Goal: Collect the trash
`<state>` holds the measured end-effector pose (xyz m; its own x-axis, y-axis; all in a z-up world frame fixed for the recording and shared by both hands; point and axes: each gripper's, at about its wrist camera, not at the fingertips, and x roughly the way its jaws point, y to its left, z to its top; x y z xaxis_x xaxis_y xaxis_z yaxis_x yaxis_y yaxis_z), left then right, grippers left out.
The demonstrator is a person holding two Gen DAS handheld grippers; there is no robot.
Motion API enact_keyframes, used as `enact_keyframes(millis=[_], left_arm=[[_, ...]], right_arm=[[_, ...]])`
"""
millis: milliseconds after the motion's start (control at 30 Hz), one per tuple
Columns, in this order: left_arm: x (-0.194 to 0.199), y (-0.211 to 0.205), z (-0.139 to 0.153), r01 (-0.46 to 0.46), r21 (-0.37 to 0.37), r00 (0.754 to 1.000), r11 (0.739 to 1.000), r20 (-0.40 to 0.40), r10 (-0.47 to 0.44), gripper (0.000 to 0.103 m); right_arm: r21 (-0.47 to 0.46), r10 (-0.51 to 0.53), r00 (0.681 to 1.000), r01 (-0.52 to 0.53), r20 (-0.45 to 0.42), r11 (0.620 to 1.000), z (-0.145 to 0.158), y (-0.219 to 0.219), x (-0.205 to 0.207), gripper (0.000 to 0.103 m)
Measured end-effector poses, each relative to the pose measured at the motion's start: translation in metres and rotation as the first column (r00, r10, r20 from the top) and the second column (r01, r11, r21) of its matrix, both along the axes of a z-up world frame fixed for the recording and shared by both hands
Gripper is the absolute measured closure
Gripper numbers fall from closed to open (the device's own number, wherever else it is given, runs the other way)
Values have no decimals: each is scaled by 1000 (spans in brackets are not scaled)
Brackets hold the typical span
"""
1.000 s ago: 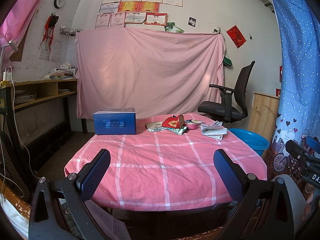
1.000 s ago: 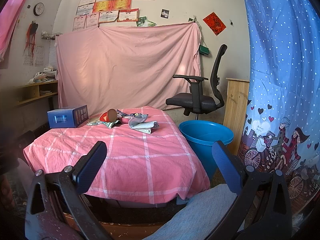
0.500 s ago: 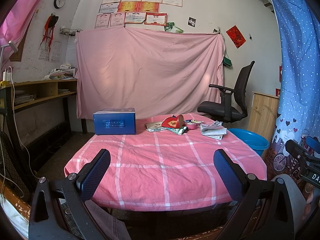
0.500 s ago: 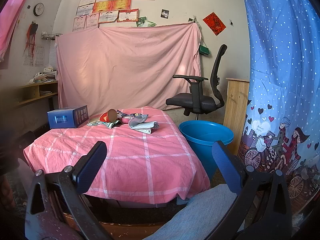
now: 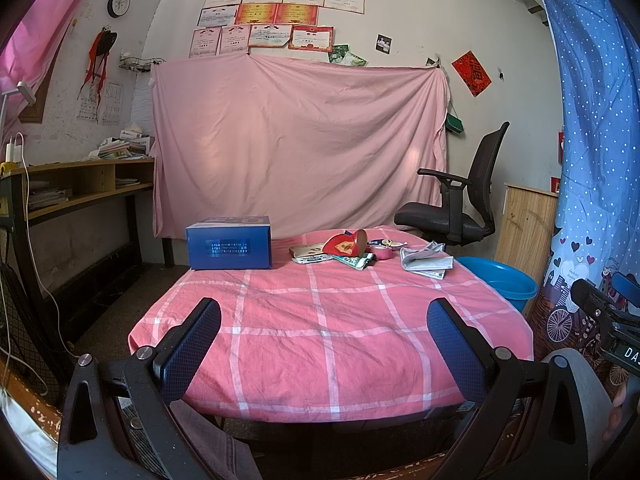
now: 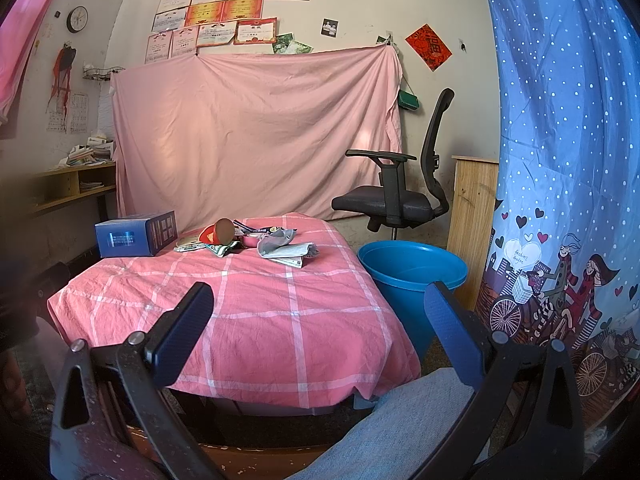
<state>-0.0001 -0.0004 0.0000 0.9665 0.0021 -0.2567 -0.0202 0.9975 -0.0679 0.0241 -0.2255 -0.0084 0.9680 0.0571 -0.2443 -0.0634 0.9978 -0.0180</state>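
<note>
Both my grippers, left and right, gape empty | I'd approach crumpled grey paper low | round blue plastic bin beside table.

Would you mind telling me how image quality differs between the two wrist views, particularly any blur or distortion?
Left wrist view: sharp throughout, with fisheye bending of the blue curtain and dark vignetted corners. Right wrist view: same barrel distortion, but a blurry dark smear covers the left edge beside the blue box; the trash pile stays clear.

Lighting: even, soft daylight, your views sharp centrally; fisheye bending at edges; right view's left margin blurred.
</note>
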Motion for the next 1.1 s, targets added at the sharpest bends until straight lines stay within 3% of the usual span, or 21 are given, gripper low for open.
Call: enact_keyframes(millis=[1100], left_arm=[[6,-3,5,-8,-7,1000,1000,-14,8,2]], right_arm=[[0,22,1000,-22,-1,1000,2,5,2,0]])
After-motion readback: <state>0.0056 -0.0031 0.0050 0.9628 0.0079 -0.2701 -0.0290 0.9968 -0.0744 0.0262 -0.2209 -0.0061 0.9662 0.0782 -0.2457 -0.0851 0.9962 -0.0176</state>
